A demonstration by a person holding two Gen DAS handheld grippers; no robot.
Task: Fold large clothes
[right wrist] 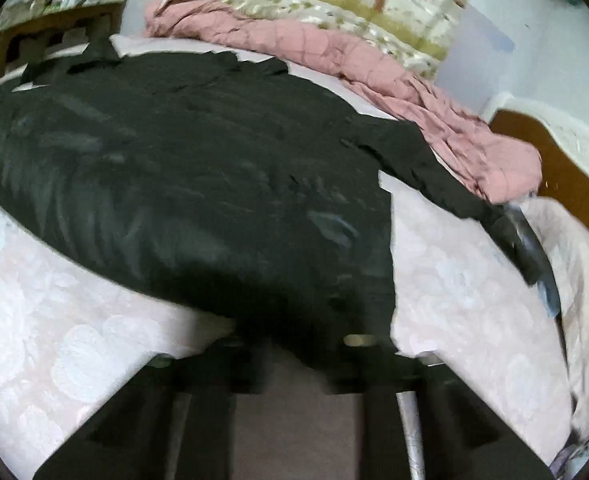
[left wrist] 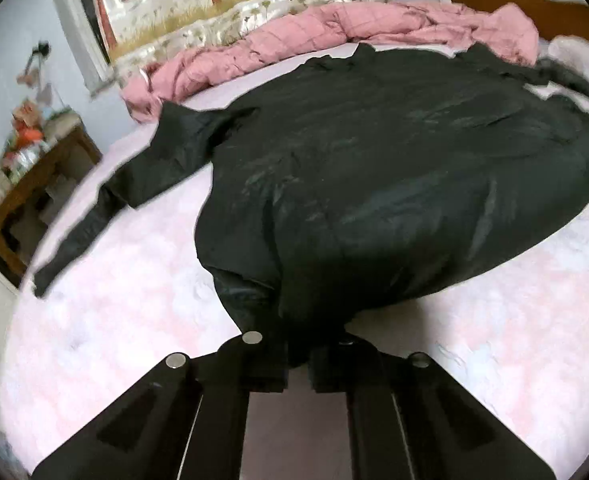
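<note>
- Large black long-sleeved garment of thin shiny fabric (left wrist: pixel 374 168) is lying spread flat on the bed, which is wearing a pale pink patterned cover (left wrist: pixel 114 320).
- Left gripper (left wrist: pixel 297 354) is sitting at the garment's near hem, left corner; jaws are clamping together on a bunched bit of the black fabric.
- Right gripper (right wrist: pixel 290 364) is sitting at the near hem, right corner (right wrist: pixel 334 300); jaws are closing on the fabric there, though blur is hiding the exact contact.
- Hem between the two grips is sagging in a curve toward the cameras.
- One sleeve (left wrist: pixel 106 200) is stretching out over the cover to the left; the other sleeve (right wrist: pixel 474 200) is running toward the right edge of the bed.
- Crumpled pink quilted blanket (left wrist: pixel 334 28) is lying along the far side of the bed, just touching the collar end of the garment.
- Brown wooden side cabinet with clutter on top (left wrist: pixel 34 176) is standing beside the bed at far left.
- Both views are showing motion blur.
</note>
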